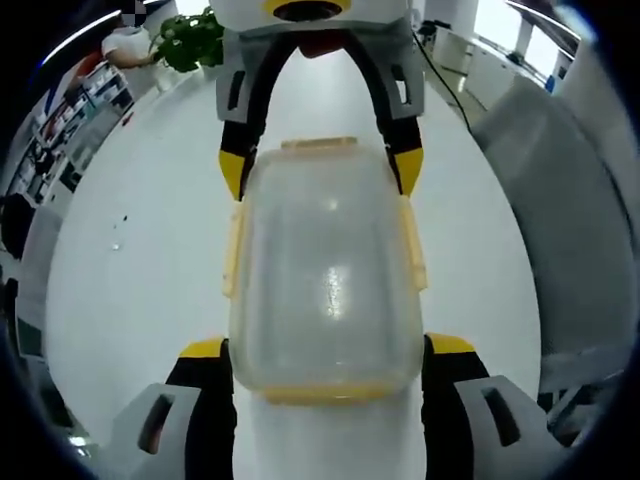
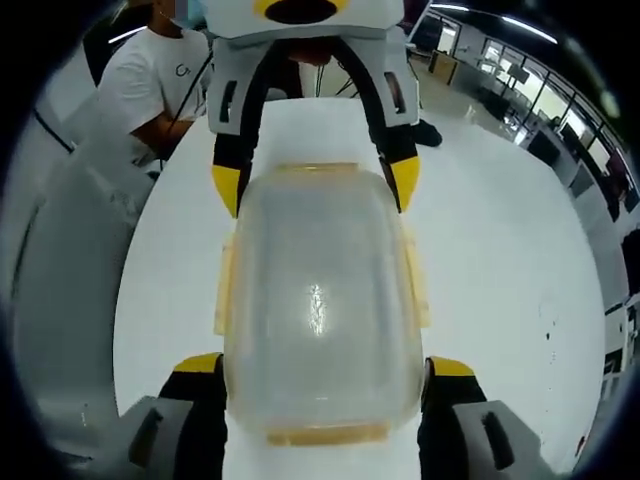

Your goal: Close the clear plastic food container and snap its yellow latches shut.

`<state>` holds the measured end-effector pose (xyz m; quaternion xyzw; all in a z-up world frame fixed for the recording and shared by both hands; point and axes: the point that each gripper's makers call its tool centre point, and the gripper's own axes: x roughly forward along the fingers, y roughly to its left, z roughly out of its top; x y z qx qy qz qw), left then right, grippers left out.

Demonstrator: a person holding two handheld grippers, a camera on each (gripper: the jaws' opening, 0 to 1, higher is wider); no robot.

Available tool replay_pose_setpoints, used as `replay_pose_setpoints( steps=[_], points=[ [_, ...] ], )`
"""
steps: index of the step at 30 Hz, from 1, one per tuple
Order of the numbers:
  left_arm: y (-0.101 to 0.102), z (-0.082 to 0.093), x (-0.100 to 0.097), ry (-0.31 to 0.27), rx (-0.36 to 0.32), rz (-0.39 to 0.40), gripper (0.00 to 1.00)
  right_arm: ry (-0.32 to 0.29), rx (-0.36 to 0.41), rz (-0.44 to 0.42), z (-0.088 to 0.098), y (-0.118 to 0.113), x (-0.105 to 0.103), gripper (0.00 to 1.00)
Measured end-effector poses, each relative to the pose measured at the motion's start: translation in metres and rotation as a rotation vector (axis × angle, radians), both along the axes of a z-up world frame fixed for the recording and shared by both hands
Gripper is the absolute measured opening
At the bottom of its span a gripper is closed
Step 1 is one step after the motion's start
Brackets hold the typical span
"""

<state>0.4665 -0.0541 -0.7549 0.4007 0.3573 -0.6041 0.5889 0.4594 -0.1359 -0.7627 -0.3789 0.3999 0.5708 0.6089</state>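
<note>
**Container straddled from both ends, latches not yet confirmed shut**

White tabletop (image 1: 130, 270) carries the clear plastic food container (image 1: 325, 280), with an office floor, a potted plant (image 1: 190, 40) and shelving beyond the container's far end.

Left gripper view: the left gripper (image 1: 325, 365) stands wide open, its two yellow-tipped jaws on either side of the container's near end, close against the corners but clamping nothing. The lid sits on the base. Yellow latches (image 1: 234, 250) run along the long sides, with further yellow strips at both ends; whether any is snapped down cannot be told. At the container's far end the right gripper (image 1: 320, 170) straddles the corners in the same way.

Right gripper view: the right gripper (image 2: 325, 380) is likewise spread wide, jaws flanking the near end of the container (image 2: 320, 300), holding nothing. The left gripper (image 2: 315, 185) brackets the far end. A person in a white shirt (image 2: 150, 90) sits beyond the container.

Judgement: the opposed straddle appears meant to steady the container and centre each gripper over an end latch for pressing.
</note>
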Motion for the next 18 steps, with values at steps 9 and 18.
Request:
replay_pose_setpoints(
  steps=[9, 18],
  points=[
    [-0.0011, -0.0016, -0.0015, 0.009, 0.007, 0.008, 0.79, -0.006, -0.016, -0.002, 0.0005, -0.0014, -0.0006, 0.83],
    [0.0003, 0.003, -0.0052, 0.001, 0.0, 0.037, 0.99, 0.0, 0.007, -0.055, 0.0046, -0.0057, -0.0039, 0.99]
  ],
)
